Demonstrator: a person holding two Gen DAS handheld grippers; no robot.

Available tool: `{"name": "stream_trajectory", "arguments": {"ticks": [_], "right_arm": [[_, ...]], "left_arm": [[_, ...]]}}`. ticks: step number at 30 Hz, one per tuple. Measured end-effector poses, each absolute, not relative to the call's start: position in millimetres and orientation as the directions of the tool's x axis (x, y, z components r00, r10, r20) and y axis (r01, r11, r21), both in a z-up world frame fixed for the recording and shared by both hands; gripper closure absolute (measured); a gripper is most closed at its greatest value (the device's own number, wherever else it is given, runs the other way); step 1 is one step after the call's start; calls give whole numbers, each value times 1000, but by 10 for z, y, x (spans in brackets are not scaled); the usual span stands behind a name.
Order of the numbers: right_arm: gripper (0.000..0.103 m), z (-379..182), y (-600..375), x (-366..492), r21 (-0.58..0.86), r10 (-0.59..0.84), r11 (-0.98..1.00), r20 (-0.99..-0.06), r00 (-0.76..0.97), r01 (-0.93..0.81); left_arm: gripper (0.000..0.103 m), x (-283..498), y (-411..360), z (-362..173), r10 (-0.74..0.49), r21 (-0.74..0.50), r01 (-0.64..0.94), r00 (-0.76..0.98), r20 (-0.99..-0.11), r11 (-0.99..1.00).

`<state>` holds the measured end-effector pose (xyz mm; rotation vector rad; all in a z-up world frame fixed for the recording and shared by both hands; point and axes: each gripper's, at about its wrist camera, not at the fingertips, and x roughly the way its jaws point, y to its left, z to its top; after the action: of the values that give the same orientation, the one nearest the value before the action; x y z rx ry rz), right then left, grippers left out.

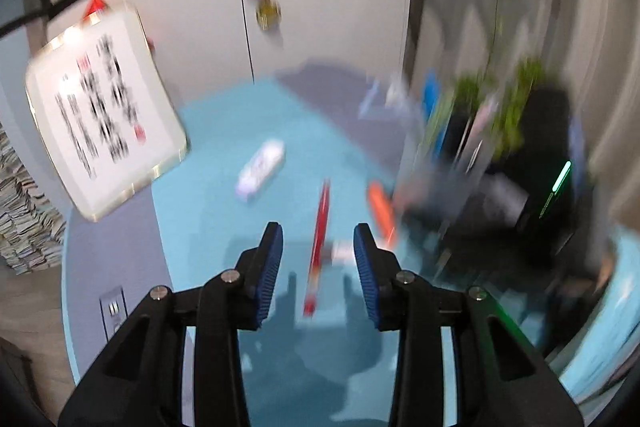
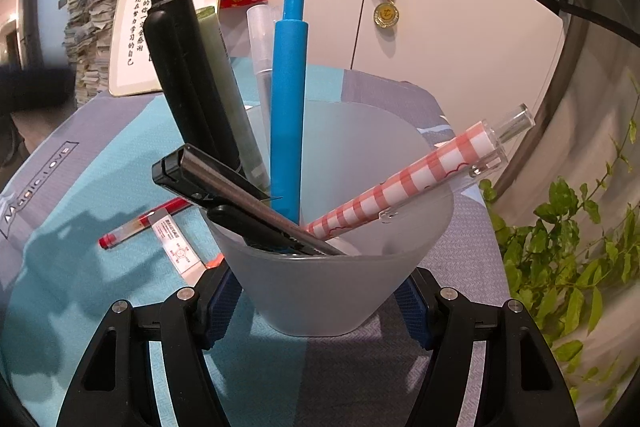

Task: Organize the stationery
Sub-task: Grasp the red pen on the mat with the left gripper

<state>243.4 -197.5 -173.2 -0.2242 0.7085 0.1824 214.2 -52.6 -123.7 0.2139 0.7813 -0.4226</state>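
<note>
Frosted plastic forms the cup [image 2: 340, 291] that fills the middle of the right wrist view, and the right gripper [image 2: 320, 303] pinches it low down, one blue pad [image 2: 224, 301] pressed on each side of its base at the bottom centre of the frame. The cup stands on a teal and grey cloth [image 2: 80, 187] over the bench. In it lean a blue pen [image 2: 287, 99] upright at centre, a black marker [image 2: 180, 75] and a pale green pen [image 2: 224, 83] tilting to the upper left, a clear tube [image 2: 260, 39] behind them, a black and steel utility knife [image 2: 240, 203] slanting across the near rim, and a red-checked pen [image 2: 420, 179] pointing to the right. Left of the cup, on the cloth, lie a red pen [image 2: 144, 223] and a white eraser [image 2: 176, 241] touching it.

The left wrist view is blurred. The left gripper [image 1: 318, 267] has its jaws spread apart with nothing pinched; the red pen [image 1: 318, 247] lies lengthwise on the cloth in the gap between the pads, below them and not touched. The white eraser [image 1: 340, 251] lies just beside the pen near the right-hand pad. An orange item [image 1: 382, 211] lies further to the right, and a white item [image 1: 260, 169] lies well ahead toward the centre of the frame. The cup with its pens shows as a smear at right.
</note>
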Motion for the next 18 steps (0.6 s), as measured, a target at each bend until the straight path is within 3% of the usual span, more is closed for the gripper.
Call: {"name": "stream_trajectory", "arguments": {"ticks": [4, 7, 9, 11, 18], "right_arm": [[33, -1732, -1979, 2433, -145, 87, 960, -660, 746, -240], [33, -1733, -1975, 2436, -145, 87, 960, -661, 746, -241], [33, -1734, -1979, 2435, -143, 88, 960, -661, 745, -241], [33, -1735, -1975, 2433, -141, 89, 960, -661, 745, -241], [33, -1729, -2053, 2463, -90, 127, 964, -669, 733, -249]], "left_arm": [[69, 2229, -535, -1617, -231, 75, 450, 586, -777, 890], [82, 2320, -507, -1782, -230, 52, 450, 548, -805, 891], [83, 2358, -494, -1807, -236, 40, 444, 548, -803, 895], [94, 2386, -481, -1816, -238, 28, 439, 539, -808, 898], [95, 2220, -328, -1799, -170, 61, 376, 551, -817, 925]]}}
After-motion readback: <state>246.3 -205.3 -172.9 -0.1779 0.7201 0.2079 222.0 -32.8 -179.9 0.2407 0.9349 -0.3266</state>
